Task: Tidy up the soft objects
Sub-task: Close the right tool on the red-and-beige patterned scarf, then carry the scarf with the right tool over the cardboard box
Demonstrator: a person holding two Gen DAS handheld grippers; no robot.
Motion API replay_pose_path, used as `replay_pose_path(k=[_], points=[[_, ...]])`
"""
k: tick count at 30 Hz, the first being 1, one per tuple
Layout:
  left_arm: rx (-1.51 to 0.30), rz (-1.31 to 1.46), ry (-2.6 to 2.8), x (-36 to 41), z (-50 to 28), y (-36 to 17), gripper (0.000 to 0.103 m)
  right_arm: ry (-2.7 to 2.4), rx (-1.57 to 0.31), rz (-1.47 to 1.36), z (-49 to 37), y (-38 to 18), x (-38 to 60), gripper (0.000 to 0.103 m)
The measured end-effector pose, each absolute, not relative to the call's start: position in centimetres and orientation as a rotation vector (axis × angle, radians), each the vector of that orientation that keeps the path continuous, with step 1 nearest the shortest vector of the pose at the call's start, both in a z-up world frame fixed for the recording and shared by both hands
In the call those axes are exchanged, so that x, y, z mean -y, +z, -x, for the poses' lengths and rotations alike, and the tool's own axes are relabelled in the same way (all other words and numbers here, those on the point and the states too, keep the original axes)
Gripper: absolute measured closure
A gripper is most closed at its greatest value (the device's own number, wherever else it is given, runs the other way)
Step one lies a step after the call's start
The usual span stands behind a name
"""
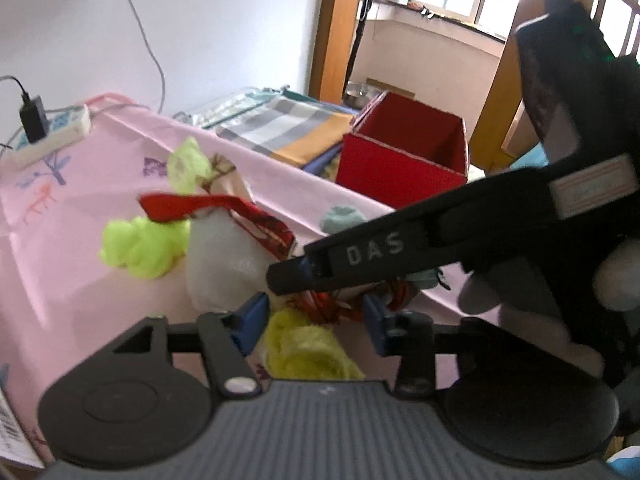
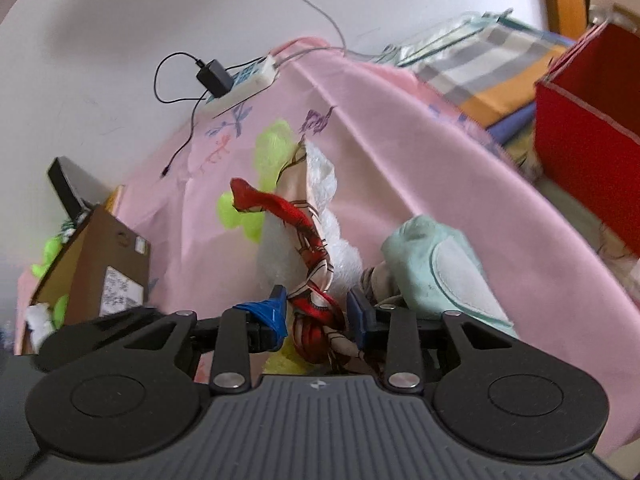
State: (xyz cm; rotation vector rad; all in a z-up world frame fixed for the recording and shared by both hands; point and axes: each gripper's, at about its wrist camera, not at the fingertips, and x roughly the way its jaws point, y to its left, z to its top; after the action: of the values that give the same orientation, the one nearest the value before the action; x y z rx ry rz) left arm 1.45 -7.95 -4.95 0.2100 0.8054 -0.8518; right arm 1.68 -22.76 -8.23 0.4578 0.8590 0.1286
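Note:
A red patterned cloth drapes over a white plush on the pink tablecloth. Its bunched end lies with a yellow fluffy piece between the blue pads of my left gripper, which sit against that bundle. My right gripper is shut on the same cloth. A black finger of it crosses the left wrist view. Neon green soft pieces lie behind the plush. A mint green soft item lies to the right.
A red open box stands past the table's right edge, beside folded checked cloth. A power strip with a charger sits at the far corner. A cardboard box stands at the left. A gloved hand holds the right gripper.

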Motion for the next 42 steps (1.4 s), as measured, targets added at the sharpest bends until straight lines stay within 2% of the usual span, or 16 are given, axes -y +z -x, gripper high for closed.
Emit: replay_pose_path(k=[7, 9, 19, 35, 42], points=[[-0.793, -0.225, -0.872, 8.5, -1.2, -5.3, 0.073, 0.165, -0.862, -0.538, -1.3, -8.3, 23.6, 0.103], [-0.774, -0.222, -0.883, 8.4, -0.8, -4.7, 0.077, 0.197, -0.854, -0.583, -1.0, -7.7, 24.0, 0.103], [-0.675, -0.171, -0.851, 4.0, 1.4, -0.7, 0.077, 0.323, -0.825, -0.561, -0.2, -3.7, 21.1, 0.103], [-0.470, -0.128, -0.582, -10.4, 3.2, 6.5, 0.077, 0.689, -0.739, -0.563, -4.0, 1.7, 8.0, 0.103], [-0.372, -0.178, -0.459, -15.6, 1.6, 8.5, 0.077, 0.790, -0.623, -0.532, -6.5, 3.4, 1.7, 0.103]])
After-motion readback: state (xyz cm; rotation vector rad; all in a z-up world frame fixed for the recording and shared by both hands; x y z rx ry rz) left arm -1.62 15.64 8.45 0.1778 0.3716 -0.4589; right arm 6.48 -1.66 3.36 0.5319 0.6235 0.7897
